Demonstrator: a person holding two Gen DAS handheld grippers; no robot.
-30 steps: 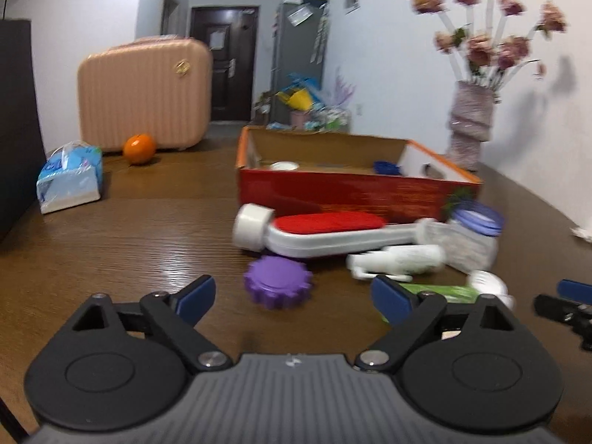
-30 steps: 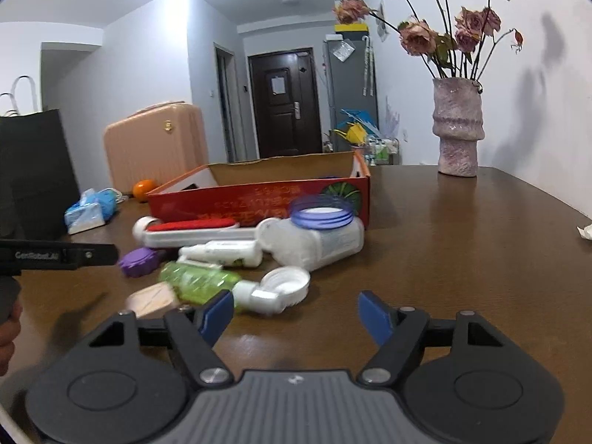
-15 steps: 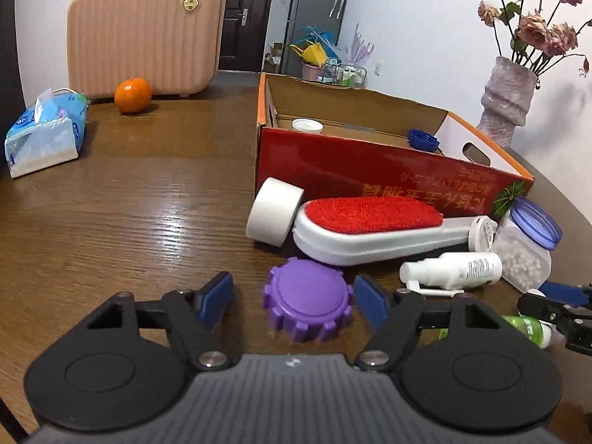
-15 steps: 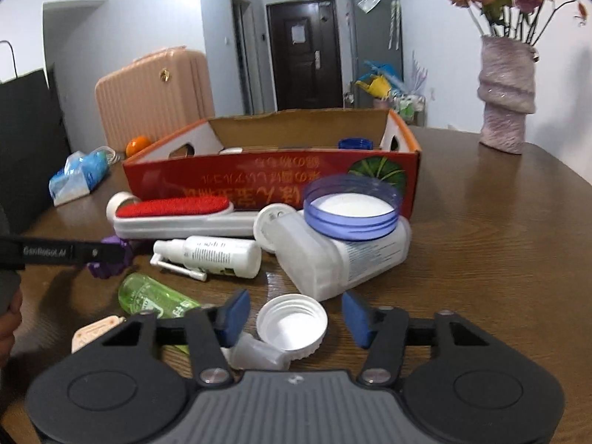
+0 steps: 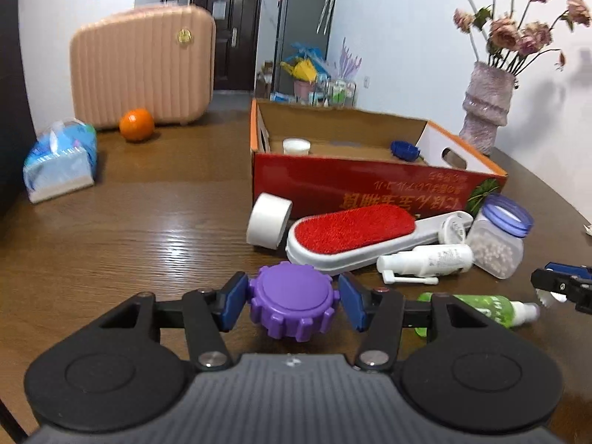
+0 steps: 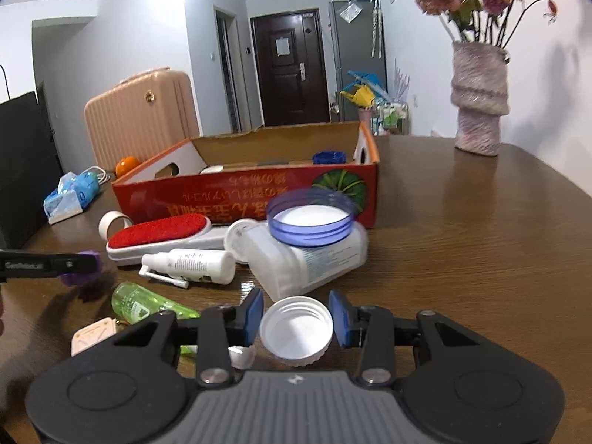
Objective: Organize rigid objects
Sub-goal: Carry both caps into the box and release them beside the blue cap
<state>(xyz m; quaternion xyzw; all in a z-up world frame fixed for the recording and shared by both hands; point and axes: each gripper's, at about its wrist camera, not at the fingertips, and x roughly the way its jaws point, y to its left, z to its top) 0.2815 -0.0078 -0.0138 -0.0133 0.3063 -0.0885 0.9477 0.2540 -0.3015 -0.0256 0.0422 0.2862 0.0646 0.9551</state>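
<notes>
Both hand-held grippers are closing in on small lids at the same time, likely so two items can go to the box [image 5: 370, 188] in one trip. Left hand-held gripper [image 5: 292, 298] has just been closing, purple cap [image 5: 292, 305] sits between its blue pads; left pad looks to be touching the ribbed edge, right pad seems just shy of it, so the grip does not look firm yet. Cap appears to rest flat on the worktop [image 5: 148, 229], just in front of the lint brush [image 5: 355, 238]. Right hand-held gripper [image 6: 296, 320] has also just been closing, white lid [image 6: 296, 331] lies between its pads, open side up; pads sit right at the rim, contact too close to call. Lid lies just in front of the big tipped-over jar [image 6: 307, 255], so the approach comes low from the near side to avoid bumping it. Box stands open behind the clutter, already holding a white lid [image 5: 296, 146] and a blue cap [image 5: 405, 150] — probably the sorting target, caps first. Not yet sorted, on the worktop: tape roll [image 5: 268, 220], spray bottle [image 5: 425, 261], green bottle [image 5: 481, 309], bead jar [image 5: 499, 236]. Risk: ribbed cap may slip if the squeeze is off-centre; thin lid rim may tilt or pop out on lift. Next move, judged: finish closing, lift both, carry over the box wall.
</notes>
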